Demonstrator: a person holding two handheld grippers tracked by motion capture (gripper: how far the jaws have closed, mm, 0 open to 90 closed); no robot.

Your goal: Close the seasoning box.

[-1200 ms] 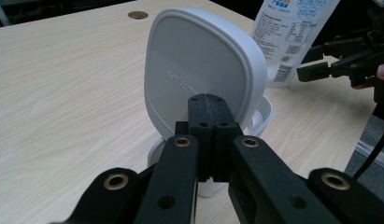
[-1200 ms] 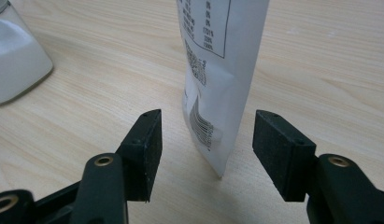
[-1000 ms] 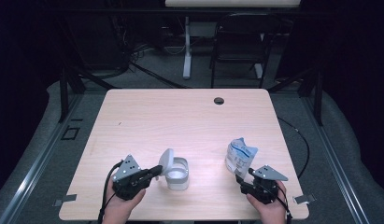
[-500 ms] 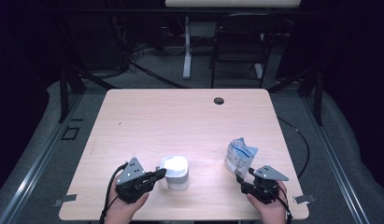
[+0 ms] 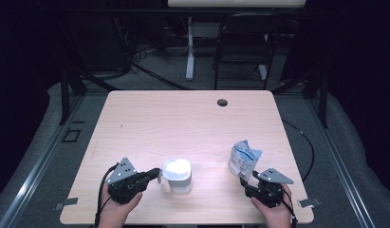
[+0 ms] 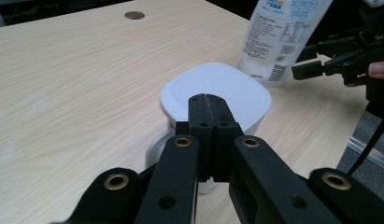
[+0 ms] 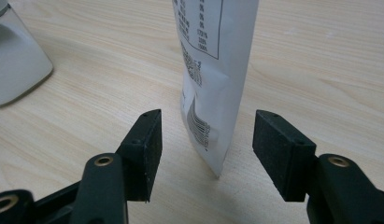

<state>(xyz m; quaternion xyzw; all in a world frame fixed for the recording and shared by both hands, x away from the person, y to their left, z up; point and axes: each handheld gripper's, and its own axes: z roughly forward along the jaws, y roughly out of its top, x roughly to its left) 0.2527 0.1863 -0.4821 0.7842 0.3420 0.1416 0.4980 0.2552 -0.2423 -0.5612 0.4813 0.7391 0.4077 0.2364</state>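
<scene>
A white squarish container [image 5: 177,175] with its lid down flat stands near the table's front edge, also seen in the left gripper view [image 6: 236,86]. My left gripper [image 5: 157,172] is shut with nothing between its jaws, and its tips [image 6: 208,98] lie over the lid's near side. A white and blue printed pouch [image 5: 244,159] stands upright to the right. My right gripper [image 5: 247,179] is open, its jaws on either side of the pouch's lower edge [image 7: 213,70] without touching it.
The wooden table [image 5: 183,118] has a dark round cable hole [image 5: 222,102] near its far edge. A chair [image 5: 245,42] and a desk leg stand on the floor beyond. The container's side [image 7: 12,60] appears at the left of the right gripper view.
The container's lid stood tilted up a second ago and now lies flat. My left gripper has shifted slightly right towards the container. The right gripper and the pouch have not moved.
</scene>
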